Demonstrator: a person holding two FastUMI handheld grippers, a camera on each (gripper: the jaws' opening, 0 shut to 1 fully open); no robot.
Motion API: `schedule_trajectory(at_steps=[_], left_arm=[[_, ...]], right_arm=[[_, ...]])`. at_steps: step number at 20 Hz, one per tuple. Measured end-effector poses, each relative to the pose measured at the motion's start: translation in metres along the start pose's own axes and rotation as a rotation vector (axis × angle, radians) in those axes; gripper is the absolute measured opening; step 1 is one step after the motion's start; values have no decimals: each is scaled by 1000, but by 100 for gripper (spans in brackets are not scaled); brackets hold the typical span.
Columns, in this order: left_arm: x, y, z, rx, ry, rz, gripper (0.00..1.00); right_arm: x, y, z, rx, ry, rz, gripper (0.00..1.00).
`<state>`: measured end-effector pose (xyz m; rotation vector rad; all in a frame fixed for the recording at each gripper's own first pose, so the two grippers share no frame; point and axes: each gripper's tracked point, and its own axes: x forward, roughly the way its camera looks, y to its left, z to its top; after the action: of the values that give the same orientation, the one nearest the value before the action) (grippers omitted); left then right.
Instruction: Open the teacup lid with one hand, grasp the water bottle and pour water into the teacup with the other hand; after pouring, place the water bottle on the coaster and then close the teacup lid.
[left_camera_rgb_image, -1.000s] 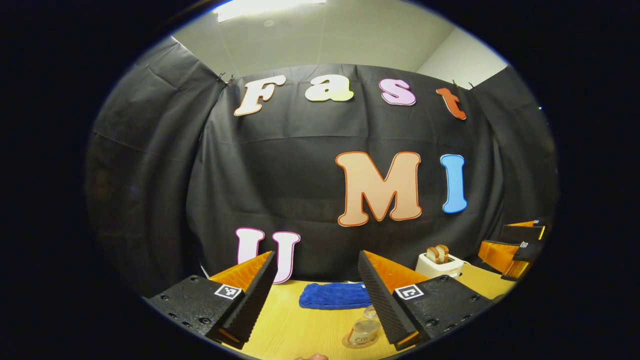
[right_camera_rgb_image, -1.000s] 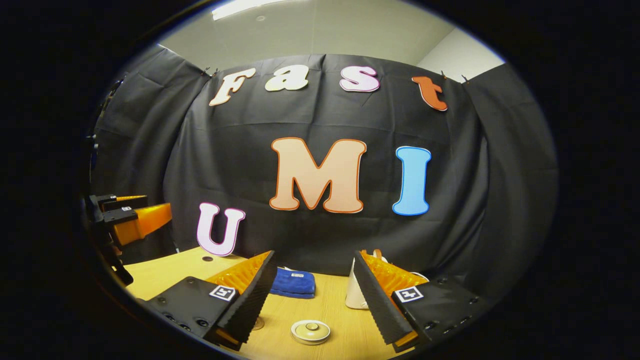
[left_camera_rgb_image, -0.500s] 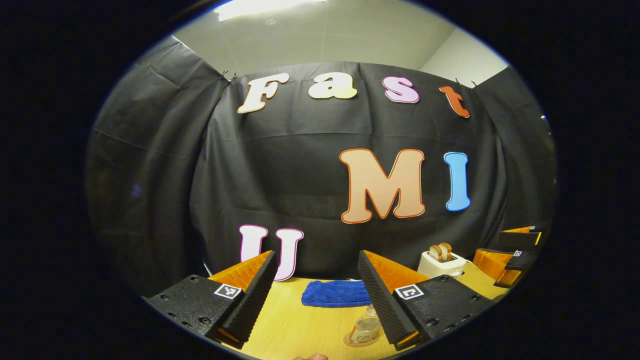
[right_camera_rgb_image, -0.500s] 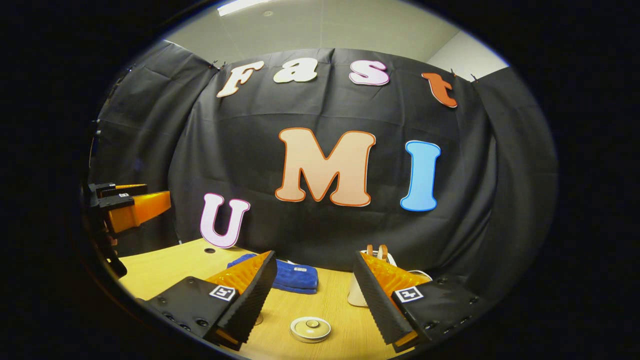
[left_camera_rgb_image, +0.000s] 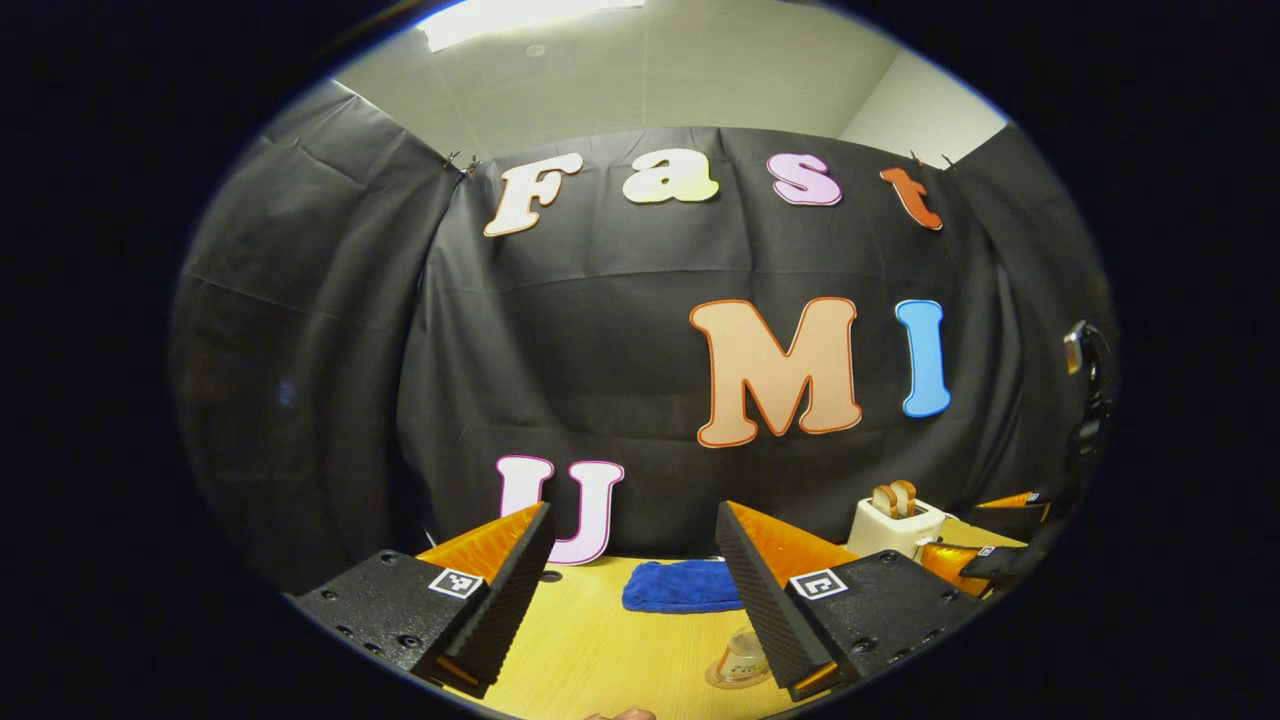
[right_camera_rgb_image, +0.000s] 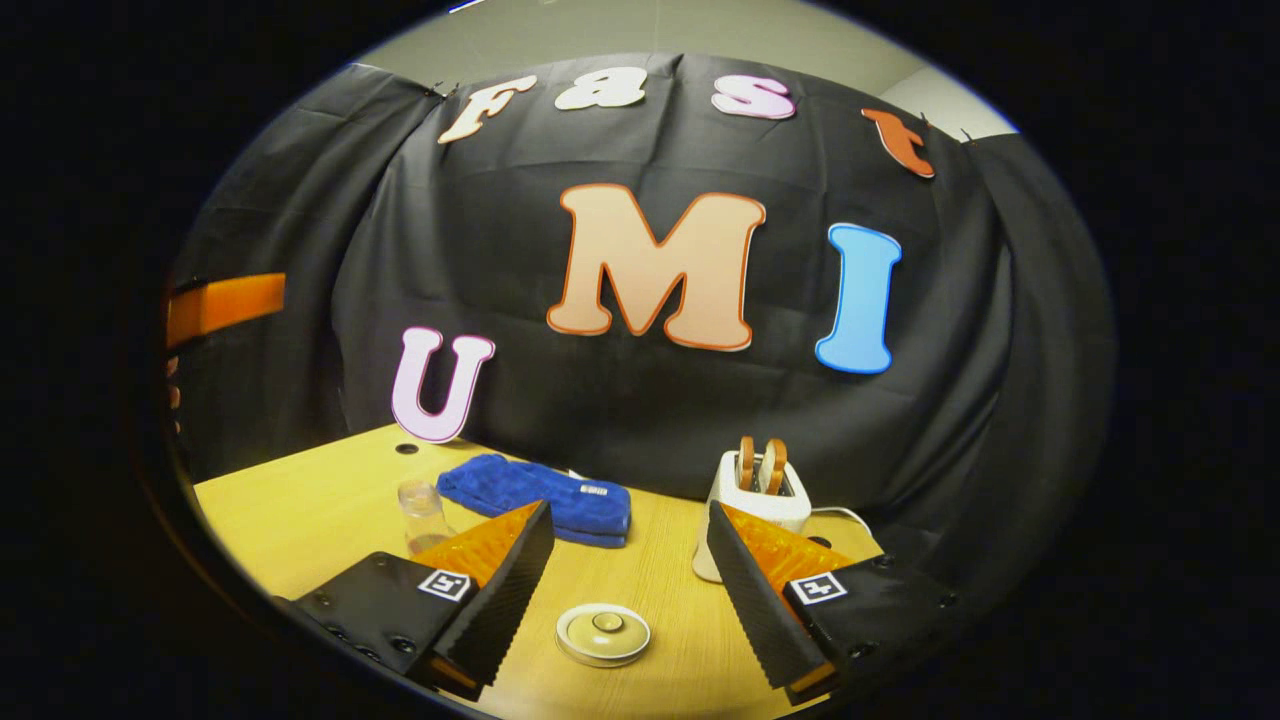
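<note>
Teacup lid lying round and cream-coloured with a small knob, flat on the wooden table, between the wide-spread fingers of the right gripper in the right gripper view; clear water bottle standing beside a blue cloth, toaster behind.

Showing, in the left gripper view, left gripper gaping wide over the table, bottle partly hidden, cloth and toaster beyond.
</note>
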<state>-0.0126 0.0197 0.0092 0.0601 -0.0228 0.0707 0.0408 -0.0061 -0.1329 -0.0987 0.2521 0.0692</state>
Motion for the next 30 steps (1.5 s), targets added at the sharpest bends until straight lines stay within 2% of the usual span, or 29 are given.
schedule_trajectory(at_steps=[1,2,7,8,9,11,15,16,18,21,22,23,28,30], left_arm=[[-1,2,0,3,1,6,95],[-2,4,0,4,3,11,92],[-7,10,-4,17,22,32,95],[-8,11,-5,22,26,37,92],[-8,13,-5,26,27,41,92],[-9,15,-5,31,29,49,95],[-13,20,-6,41,38,67,92],[-13,21,-7,43,40,70,95],[-14,23,-9,47,46,78,92],[-15,25,-9,50,52,86,95],[-16,25,-9,53,52,87,95],[-16,26,-8,56,52,88,95],[-18,27,-12,69,63,92,94],[-18,27,-11,73,62,93,94]], right_arm=[[3,0,-10,0,20,5,100],[8,1,-20,-3,43,11,100],[27,8,-71,-23,170,54,98],[31,10,-79,-20,190,59,93],[34,11,-85,-19,206,63,100],[39,12,-98,-18,237,66,94],[46,16,-116,-37,285,76,100],[49,15,-121,-43,292,76,94],[49,15,-131,-51,315,76,92],[50,15,-144,-63,346,76,88],[51,16,-149,-65,354,80,79],[51,17,-153,-68,363,85,82],[55,19,-165,-82,380,93,72],[55,21,-165,-85,379,97,58]])
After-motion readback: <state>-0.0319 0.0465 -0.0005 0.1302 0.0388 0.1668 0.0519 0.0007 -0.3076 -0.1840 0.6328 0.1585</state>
